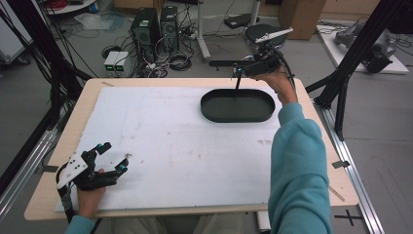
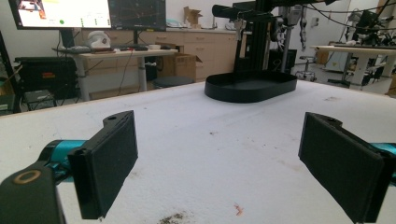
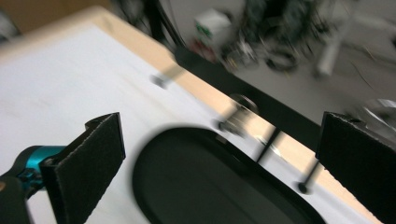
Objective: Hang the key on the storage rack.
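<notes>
While the left gripper (image 1: pixel 113 157) rests spread wide on the bench (image 1: pixel 170 146), the right gripper (image 1: pixel 237 73) hovers, jaws apart and empty, above the black tray (image 1: pixel 237 106), seemingly between steps.

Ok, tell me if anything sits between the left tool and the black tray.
Nothing visible does. The left tool is open, low over the white mat, and the black tray lies ahead across bare mat with only faint stains on it.
</notes>
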